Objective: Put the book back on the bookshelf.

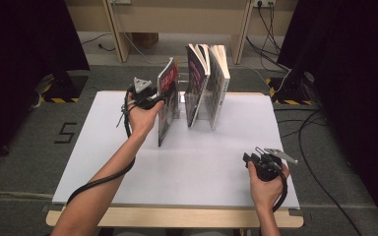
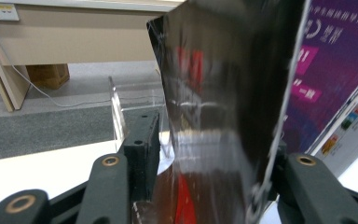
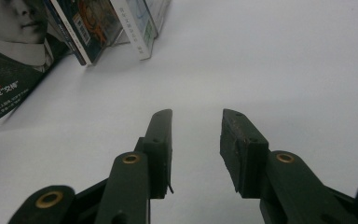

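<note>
A: Hidden bits? 
B: Lower edge of dark-covered book [image 2: 223,107] cut off in left gripper view, cover blurred by glare. In high view its near face mostly behind left hand [image 1: 142,118]. Contact with counter [image 1: 202,167] not resolvable.

A: Left claw [image 1: 160,101]? 
B: Spread apart, book between the jaws. Gap visible on the left jaw side; right jaw just beside the page edge, pressing not evident. No earlier shot to compare.

A: Book orientation? 
B: Upright on edge, tilted slightly, top leaning toward 12 o'clock in high view. Long axis near vertical. Sits at about 11 o'clock from counter centre.

A: Neighbours? 
B: Two more books [image 1: 206,88] standing just to its 3 o'clock, fanned at the top, near but apart from it. Clear acrylic stand [image 2: 119,114] behind the left jaw, edges hard to trace. Purple cover [image 2: 326,70] close on the far side of the held-between book.

A: Right claw [image 3: 196,140]? 
B: Parted, nothing between, hovering over bare counter at 5 o'clock, well apart from books.
</note>
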